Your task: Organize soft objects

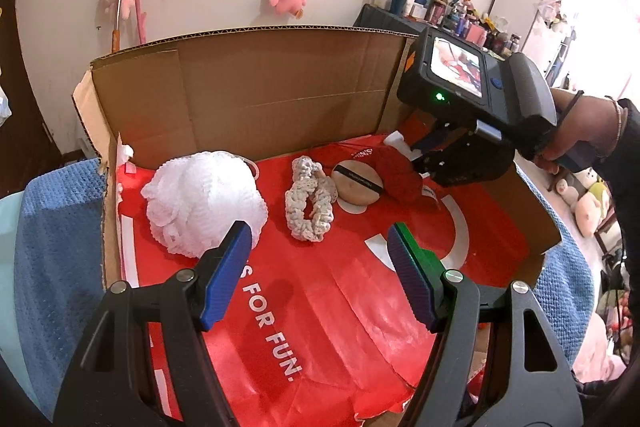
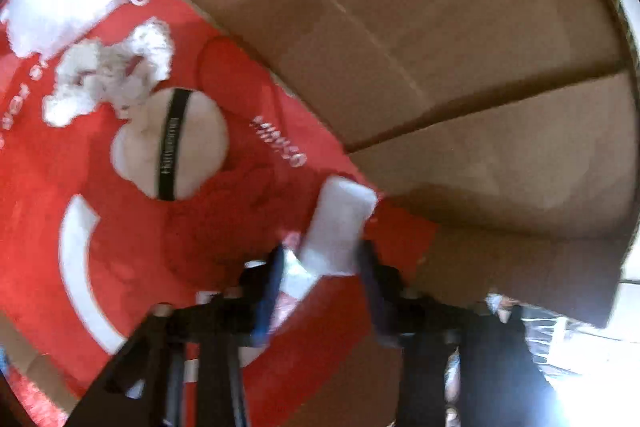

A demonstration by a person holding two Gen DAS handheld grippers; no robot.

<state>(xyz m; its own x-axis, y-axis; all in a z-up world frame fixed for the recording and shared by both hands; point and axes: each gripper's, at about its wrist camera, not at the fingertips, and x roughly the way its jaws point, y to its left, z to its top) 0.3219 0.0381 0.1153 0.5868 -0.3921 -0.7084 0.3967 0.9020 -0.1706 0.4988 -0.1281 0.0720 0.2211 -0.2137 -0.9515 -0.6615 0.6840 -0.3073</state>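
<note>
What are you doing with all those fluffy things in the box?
A person is sorting soft things inside a cardboard box lined with a red bag. The right tool is closed on a white sponge near the box's back corner. The left tool hangs open, holding nothing. A white bath pouf, a crocheted scrunchie, a round powder puff and something red and fuzzy lie on the bag.
</note>
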